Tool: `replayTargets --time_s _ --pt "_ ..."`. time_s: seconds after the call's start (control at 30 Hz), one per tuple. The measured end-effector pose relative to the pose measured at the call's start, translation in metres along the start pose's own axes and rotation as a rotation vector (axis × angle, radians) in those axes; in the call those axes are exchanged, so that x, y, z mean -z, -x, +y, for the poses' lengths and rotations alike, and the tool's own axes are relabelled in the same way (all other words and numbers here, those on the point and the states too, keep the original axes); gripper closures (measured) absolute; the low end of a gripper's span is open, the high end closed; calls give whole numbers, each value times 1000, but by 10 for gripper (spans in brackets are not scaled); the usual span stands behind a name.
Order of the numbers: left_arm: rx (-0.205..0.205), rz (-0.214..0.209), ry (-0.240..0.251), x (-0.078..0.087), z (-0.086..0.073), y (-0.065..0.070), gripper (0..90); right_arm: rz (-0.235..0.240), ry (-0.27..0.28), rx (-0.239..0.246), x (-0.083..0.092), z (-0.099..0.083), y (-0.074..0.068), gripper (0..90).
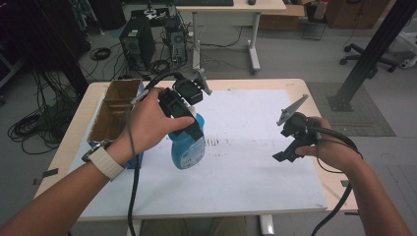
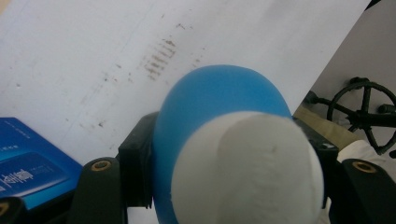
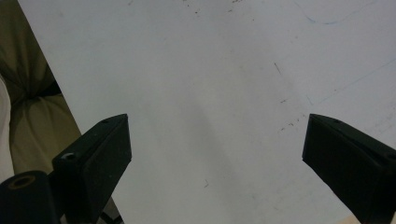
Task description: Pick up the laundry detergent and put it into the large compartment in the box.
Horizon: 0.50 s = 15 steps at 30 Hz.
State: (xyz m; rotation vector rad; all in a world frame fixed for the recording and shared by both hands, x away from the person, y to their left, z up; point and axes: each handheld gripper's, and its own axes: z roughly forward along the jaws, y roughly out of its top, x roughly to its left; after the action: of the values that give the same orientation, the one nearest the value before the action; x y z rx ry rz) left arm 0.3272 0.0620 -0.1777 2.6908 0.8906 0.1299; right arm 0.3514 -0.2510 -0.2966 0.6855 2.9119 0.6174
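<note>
Here, blue bottle point(image 1: 188, 147) with white cap point(image 2: 247, 172), left of centre above white board point(image 1: 246, 162), clear of its surface. Clamped near the top by left gripper point(image 1: 189, 125), jaws pressed on both sides. Just left: cardboard box point(image 1: 115, 110) at table point(image 1: 236, 83) edge. Well right: right gripper point(image 3: 215, 158), jaws wide apart, holding nothing, hovering over board.

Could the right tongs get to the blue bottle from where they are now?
Probably yes. The right tongs hang open over the white sheet, with nothing on it between them and the bottle, which the left tongs hold up by its neck.
</note>
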Motion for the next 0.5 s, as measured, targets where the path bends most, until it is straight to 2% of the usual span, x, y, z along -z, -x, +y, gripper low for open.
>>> replayTargets --time_s 0.1,0.23,0.3,0.5 --pt "6 11 6 5 1 -1 373 -1 -1 -1 1 0 0 84" --pt "40 26 12 13 3 -4 373 -4 2 1 2 0 0 84" --pt "33 33 6 15 4 -4 373 -6 3 2 3 0 0 85" --pt "52 54 11 25 7 -6 373 -11 9 6 6 1 1 85"
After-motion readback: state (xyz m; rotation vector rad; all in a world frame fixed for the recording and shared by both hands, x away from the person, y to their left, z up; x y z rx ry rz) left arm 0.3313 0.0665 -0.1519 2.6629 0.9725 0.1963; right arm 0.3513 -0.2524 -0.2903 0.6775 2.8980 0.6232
